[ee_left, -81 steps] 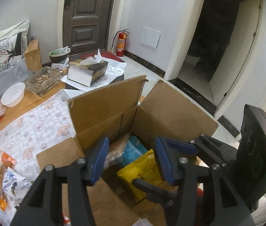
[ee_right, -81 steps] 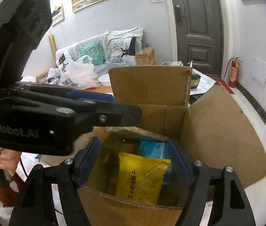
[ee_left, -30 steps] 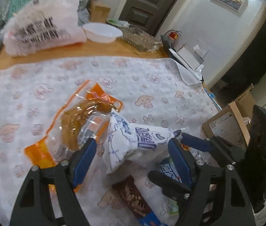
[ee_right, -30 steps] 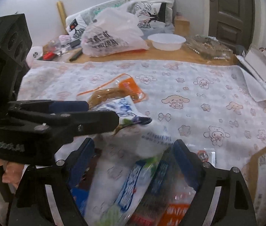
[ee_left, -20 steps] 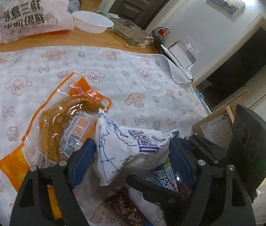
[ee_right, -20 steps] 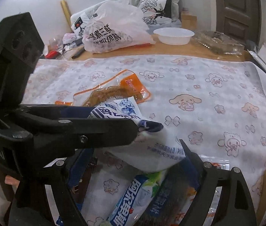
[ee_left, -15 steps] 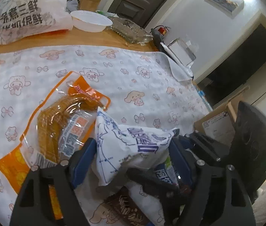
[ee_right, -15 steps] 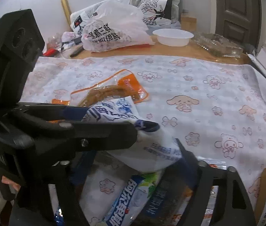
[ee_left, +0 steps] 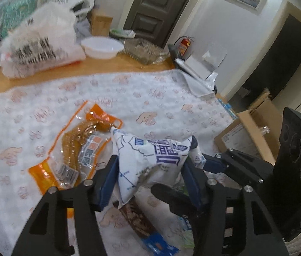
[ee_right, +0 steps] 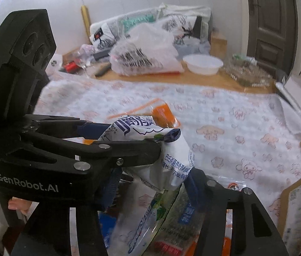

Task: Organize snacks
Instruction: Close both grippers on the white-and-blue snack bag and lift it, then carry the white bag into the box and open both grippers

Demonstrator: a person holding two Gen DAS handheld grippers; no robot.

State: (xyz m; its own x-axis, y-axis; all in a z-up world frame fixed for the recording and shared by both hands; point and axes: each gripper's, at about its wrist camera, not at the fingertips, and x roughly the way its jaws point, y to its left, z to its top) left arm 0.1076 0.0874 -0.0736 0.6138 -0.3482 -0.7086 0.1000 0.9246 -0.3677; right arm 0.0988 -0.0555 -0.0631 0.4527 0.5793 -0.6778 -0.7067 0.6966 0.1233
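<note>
Motion blur smears the print on the plastic bag (ee_left: 39,47) and the tablecloth (ee_right: 225,115) pattern – unreadable in both views. Orange packet (ee_right: 163,112) mostly hidden behind the white-blue pouch (ee_right: 171,160) in the right view. Brown bar (ee_left: 136,217) half covered by that pouch; blue packet (ee_left: 160,246) cut off at the bottom edge. Cardboard box (ee_left: 254,128) interior not visible – blocked by the right gripper (ee_left: 197,170) body.

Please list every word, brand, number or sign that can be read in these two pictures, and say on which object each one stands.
"GenRobot.AI": white letters on the side of the left gripper.
White and blue snack bag: large blue Chinese characters, creased, not readable with certainty.
White plastic bag: black print, too blurred.
Green and blue packets: Chinese print, too blurred.
Label on the cardboard box: too small.
</note>
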